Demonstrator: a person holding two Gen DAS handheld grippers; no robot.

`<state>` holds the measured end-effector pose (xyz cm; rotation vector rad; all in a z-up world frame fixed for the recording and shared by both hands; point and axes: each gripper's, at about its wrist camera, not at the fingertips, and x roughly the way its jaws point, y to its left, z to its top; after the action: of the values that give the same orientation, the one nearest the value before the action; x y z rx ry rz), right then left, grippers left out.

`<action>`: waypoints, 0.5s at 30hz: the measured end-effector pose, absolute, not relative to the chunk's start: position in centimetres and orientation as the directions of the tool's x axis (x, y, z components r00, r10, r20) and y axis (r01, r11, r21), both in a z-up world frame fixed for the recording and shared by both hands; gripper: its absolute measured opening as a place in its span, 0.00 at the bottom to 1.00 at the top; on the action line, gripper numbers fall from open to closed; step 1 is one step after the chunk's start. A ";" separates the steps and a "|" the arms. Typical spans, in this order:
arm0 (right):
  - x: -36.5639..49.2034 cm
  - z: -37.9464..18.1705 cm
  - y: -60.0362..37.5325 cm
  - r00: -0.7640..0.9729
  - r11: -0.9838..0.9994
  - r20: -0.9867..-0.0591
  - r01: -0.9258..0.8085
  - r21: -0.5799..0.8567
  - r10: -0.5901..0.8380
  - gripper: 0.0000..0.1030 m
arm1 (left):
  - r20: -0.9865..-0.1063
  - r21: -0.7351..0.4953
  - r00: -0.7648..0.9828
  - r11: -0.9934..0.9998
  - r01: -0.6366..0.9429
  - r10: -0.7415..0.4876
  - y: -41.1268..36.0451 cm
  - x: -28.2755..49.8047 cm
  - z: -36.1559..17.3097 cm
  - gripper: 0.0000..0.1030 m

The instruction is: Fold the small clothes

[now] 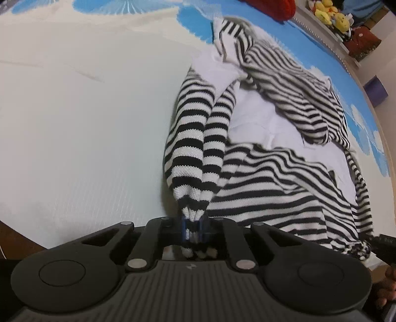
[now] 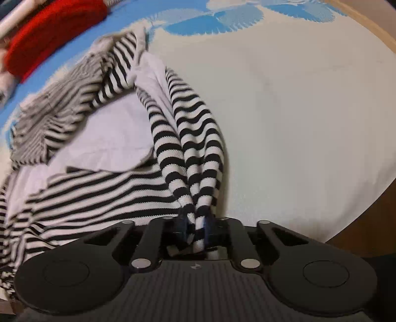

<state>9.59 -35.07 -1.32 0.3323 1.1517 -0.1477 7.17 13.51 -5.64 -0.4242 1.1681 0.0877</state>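
Note:
A black-and-white striped garment point(image 1: 277, 178) with a white inner side lies rumpled on a pale mat. My left gripper point(image 1: 193, 229) is shut on a bunched striped edge of it and pulls the cloth taut toward the camera. In the right wrist view my right gripper point(image 2: 195, 229) is shut on another bunched striped edge of the same garment point(image 2: 99, 178), which trails away to the left. The cloth looks blurred there.
The mat point(image 1: 86, 136) is white with blue flower prints. A red cloth point(image 2: 49, 32) lies at its far edge. Yellow plush toys point(image 1: 329, 12) and a purple box point(image 1: 376, 91) stand beyond the mat. Brown floor point(image 2: 366, 223) shows past the mat's rim.

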 end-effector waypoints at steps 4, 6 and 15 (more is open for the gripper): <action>8.4 -0.4 -36.2 0.455 0.932 -0.886 0.279 0.230 0.083 0.09 | -0.898 -0.285 0.413 0.917 -0.279 -0.153 13.1 6.9 -5.2 0.11; 8.2 -0.6 -36.7 0.450 0.927 -0.888 0.284 0.246 0.098 0.10 | -0.906 -0.286 0.391 0.918 -0.277 -0.164 13.1 7.0 -5.7 0.12; 8.0 -1.6 -36.3 0.396 0.939 -0.912 0.260 0.226 0.110 0.21 | -0.915 -0.264 0.375 0.925 -0.275 -0.150 13.1 6.9 -6.5 0.18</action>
<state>8.00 -36.34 -1.62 0.3597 1.1670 -0.0973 6.93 13.10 -6.52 -0.4069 1.1936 0.0830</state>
